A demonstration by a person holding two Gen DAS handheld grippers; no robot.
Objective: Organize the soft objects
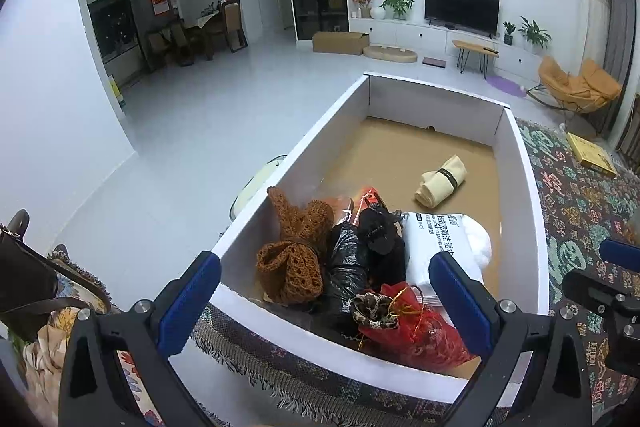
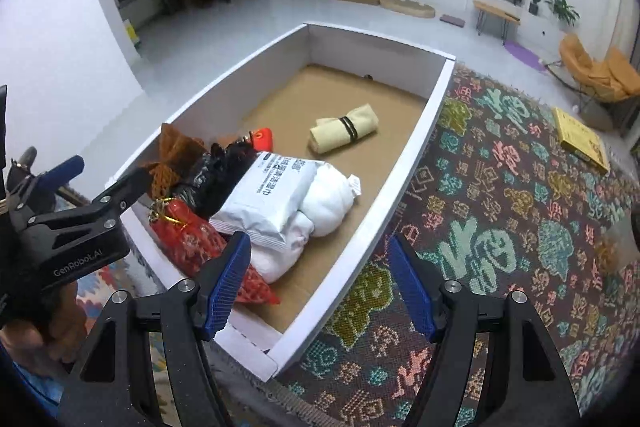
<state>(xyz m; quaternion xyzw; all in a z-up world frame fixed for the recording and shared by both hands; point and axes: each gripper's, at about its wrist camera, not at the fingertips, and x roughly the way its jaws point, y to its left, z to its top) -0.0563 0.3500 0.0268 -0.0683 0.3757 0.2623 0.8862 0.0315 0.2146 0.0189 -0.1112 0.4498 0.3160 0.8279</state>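
Observation:
A white-walled cardboard box (image 1: 520, 163) (image 2: 432, 107) sits on a patterned rug. Piled in its near end are a brown knitted pouch (image 1: 292, 255) (image 2: 172, 155), a black plastic bag (image 1: 348, 267) (image 2: 216, 171), a red gift pouch (image 1: 416, 331) (image 2: 188, 239), a leopard-print scrunchie (image 1: 372, 309), a white wipes pack (image 1: 436, 231) (image 2: 268, 199) and a white bundle (image 2: 328, 203). A rolled cream cloth (image 1: 440, 181) (image 2: 344, 129) lies alone farther in. My left gripper (image 1: 324, 299) is open and empty above the box's near end. My right gripper (image 2: 320, 287) is open and empty over the box's near right wall.
The patterned rug (image 2: 520, 207) spreads to the right, with a yellow book (image 2: 580, 139) on it. A brown handbag (image 1: 28, 275) and floral cloth lie left of the box. Beyond is white floor, a TV cabinet (image 1: 460, 7) and an orange chair (image 1: 576, 83).

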